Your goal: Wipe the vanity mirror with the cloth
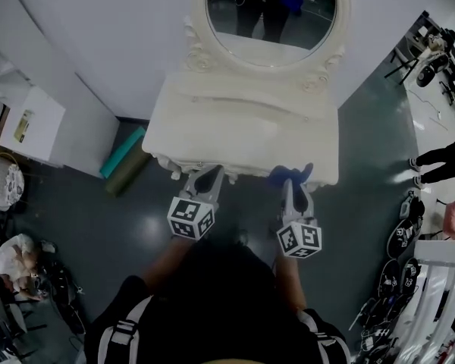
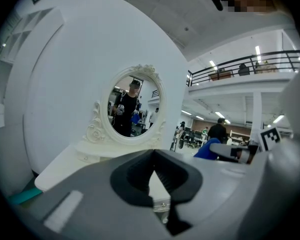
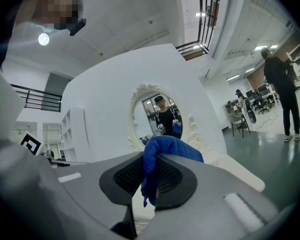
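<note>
Held low before the vanity mirror (image 1: 271, 10), right gripper (image 3: 151, 176) pinches cloth (image 3: 166, 149); left gripper (image 2: 155, 176) seems closed, empty.

Left gripper (image 1: 205, 179), right gripper (image 1: 296, 186): grey fingers (image 2: 230, 194), black ribbed pads (image 3: 126, 176) inside the fingertips, black-white marker cube (image 1: 190, 218) behind the fingers. Person wears dark top (image 1: 212, 294), pale shoulder straps (image 1: 125, 332).

A cream vanity table (image 1: 243, 131) stands on a dark glossy floor (image 1: 136, 218), its oval mirror (image 1: 271, 14) upright at the back edge. A teal roll (image 1: 122, 152) and an olive roll (image 1: 127, 174) lie on the floor beside it.
</note>
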Demonstrator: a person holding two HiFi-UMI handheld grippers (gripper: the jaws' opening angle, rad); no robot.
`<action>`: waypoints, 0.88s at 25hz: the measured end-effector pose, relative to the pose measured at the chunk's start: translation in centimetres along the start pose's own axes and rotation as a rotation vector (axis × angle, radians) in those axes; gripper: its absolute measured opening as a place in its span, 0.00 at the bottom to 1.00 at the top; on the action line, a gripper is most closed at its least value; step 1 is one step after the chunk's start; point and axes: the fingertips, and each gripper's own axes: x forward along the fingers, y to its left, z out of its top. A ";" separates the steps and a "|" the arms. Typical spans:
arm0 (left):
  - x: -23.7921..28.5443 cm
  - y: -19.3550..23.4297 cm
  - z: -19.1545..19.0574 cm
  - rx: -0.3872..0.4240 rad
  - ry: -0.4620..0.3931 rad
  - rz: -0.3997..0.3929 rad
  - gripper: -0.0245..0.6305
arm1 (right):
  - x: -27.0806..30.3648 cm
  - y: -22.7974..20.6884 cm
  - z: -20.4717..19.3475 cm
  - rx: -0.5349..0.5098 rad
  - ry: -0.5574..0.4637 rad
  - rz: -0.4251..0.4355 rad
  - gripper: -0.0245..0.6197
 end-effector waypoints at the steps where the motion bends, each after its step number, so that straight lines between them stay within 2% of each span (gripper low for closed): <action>1: 0.1 -0.3 0.0 0.003 -0.001 0.004 0.05 | -0.1 -0.3 0.1 -0.002 0.001 0.005 0.10; 14: 2.7 -4.6 -0.4 0.024 0.004 0.066 0.05 | 1.0 -4.3 1.5 -0.025 0.005 0.083 0.10; 22: 5.0 -3.2 1.9 0.068 -0.006 0.078 0.05 | 4.2 -4.0 2.6 -0.031 -0.013 0.086 0.10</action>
